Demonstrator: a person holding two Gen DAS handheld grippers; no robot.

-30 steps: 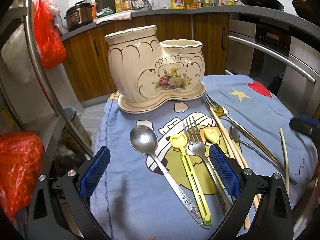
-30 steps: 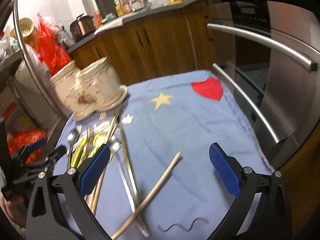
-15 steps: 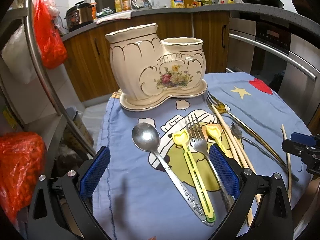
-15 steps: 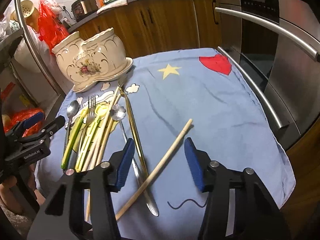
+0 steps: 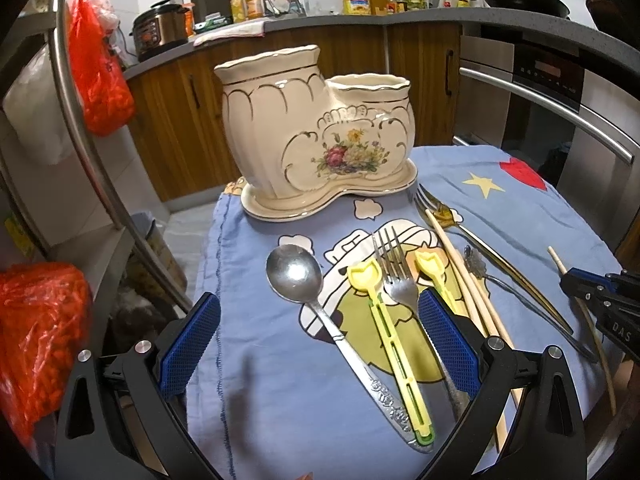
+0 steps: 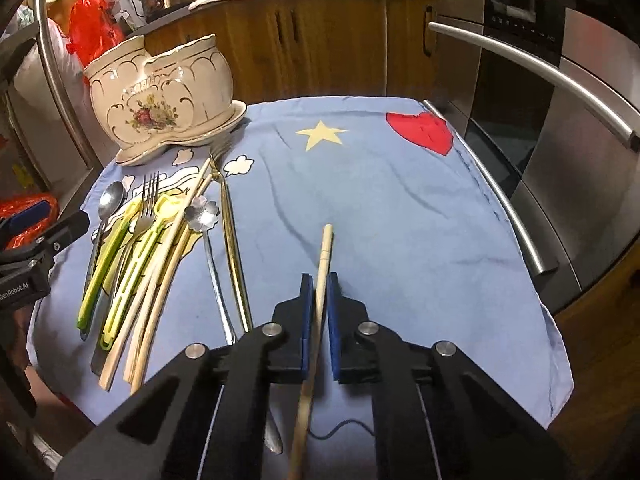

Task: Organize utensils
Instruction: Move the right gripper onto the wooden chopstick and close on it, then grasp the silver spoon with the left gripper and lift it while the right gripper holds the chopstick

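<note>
Since the earlier frames, the right gripper (image 6: 319, 280) was brought down and its jaws were closing on a lone wooden chopstick (image 6: 325, 246).

Left wrist view: the left gripper (image 5: 318, 330) was held with jaws wide and empty above a blue cartoon cloth (image 5: 280, 400) on the worktop, in a kitchen with wooden cabinets (image 5: 180, 128). A ceramic holder (image 5: 320, 136) stood at the far edge.

Right wrist view: the chopstick was clamped, its long axis pointing away toward the star (image 6: 320, 134).
</note>
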